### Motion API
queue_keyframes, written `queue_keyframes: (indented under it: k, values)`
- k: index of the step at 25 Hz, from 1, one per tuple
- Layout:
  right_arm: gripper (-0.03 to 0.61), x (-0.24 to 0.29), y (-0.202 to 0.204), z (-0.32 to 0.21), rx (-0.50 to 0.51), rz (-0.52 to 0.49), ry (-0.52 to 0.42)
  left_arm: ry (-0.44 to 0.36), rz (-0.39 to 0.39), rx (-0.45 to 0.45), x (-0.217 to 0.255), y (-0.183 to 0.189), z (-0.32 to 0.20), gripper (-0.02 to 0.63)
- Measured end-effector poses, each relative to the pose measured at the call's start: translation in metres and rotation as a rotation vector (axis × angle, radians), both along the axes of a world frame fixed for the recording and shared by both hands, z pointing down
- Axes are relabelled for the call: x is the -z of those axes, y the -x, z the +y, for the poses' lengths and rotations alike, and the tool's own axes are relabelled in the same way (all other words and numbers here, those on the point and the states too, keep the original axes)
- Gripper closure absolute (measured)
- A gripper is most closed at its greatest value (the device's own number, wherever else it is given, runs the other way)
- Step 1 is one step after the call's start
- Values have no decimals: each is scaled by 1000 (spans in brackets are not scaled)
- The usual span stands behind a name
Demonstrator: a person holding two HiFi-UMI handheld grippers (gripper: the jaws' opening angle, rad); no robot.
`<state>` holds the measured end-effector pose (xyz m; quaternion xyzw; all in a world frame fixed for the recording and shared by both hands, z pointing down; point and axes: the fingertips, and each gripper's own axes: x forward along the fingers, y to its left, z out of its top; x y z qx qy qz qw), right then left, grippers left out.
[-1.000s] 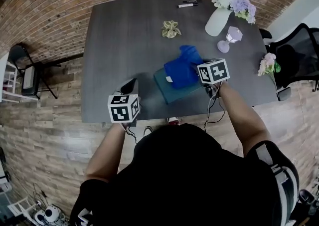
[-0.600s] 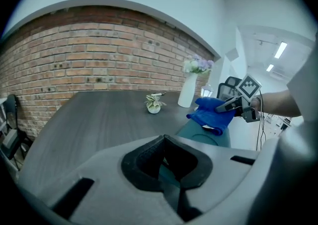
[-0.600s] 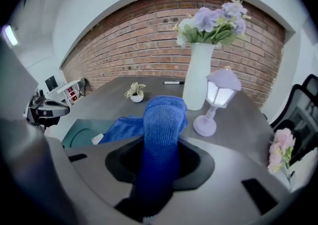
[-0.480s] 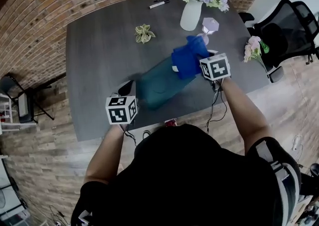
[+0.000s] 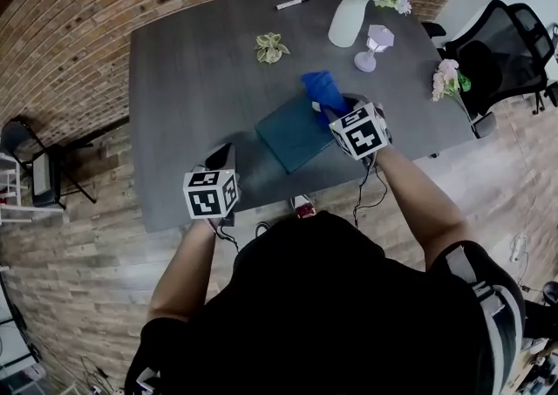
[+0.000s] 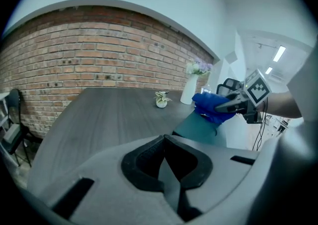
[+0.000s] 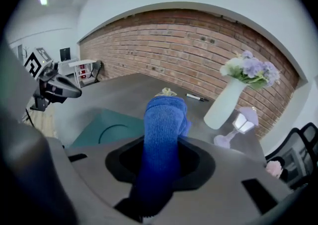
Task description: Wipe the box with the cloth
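Observation:
A flat teal box (image 5: 290, 133) lies on the dark grey table (image 5: 192, 79), near its front edge. My right gripper (image 5: 338, 112) is shut on a blue cloth (image 5: 323, 88), which hangs bunched over the box's far right corner. In the right gripper view the cloth (image 7: 163, 119) runs up out of the closed jaws, with the box (image 7: 107, 127) below and to the left. My left gripper (image 5: 221, 158) is shut and empty, left of the box and apart from it. The left gripper view shows the box (image 6: 198, 127) and cloth (image 6: 213, 106) ahead to the right.
At the table's far right stand a white vase of flowers (image 5: 347, 18) and a lilac lamp (image 5: 377, 44). A small potted plant (image 5: 271, 48) and markers (image 5: 295, 1) lie further back. Pink flowers (image 5: 446, 84) and an office chair (image 5: 497, 44) are to the right.
The cloth lay spread over the box's right half and is now bunched narrow at its far right corner, held by the right gripper. The left gripper has stayed put.

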<state>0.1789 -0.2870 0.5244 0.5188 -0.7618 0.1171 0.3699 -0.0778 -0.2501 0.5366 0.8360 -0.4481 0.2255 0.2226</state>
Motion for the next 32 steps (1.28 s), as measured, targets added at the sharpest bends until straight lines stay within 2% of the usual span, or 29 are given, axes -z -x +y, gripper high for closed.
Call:
queue_keyframes:
  k: [5, 10, 16, 20, 22, 24, 28, 32]
  values:
    - [453, -30, 82, 45, 99, -4, 86, 9, 7, 39, -3, 56, 28, 606]
    - [453, -37, 163, 83, 175, -47, 130, 12, 13, 59, -6, 104, 55, 606]
    - [453, -32, 257, 125, 295, -235, 189, -13, 34, 82, 2, 133, 79, 606]
    - [453, 8, 279, 123, 343, -374, 126, -65, 57, 99, 19, 144, 75, 606]
    - [452, 31, 270, 117, 341, -395, 54, -98, 72, 117, 32, 146, 66, 606]
    - [451, 56, 242, 103, 307, -410, -50, -130, 76, 126, 44, 140, 57, 606]
    - [453, 118, 144, 68, 125, -429, -278, -200, 73, 132, 76, 115, 43, 606]
    - [454, 164, 40, 65, -42, -364, -460, -270, 83, 141, 108, 72, 31, 606]
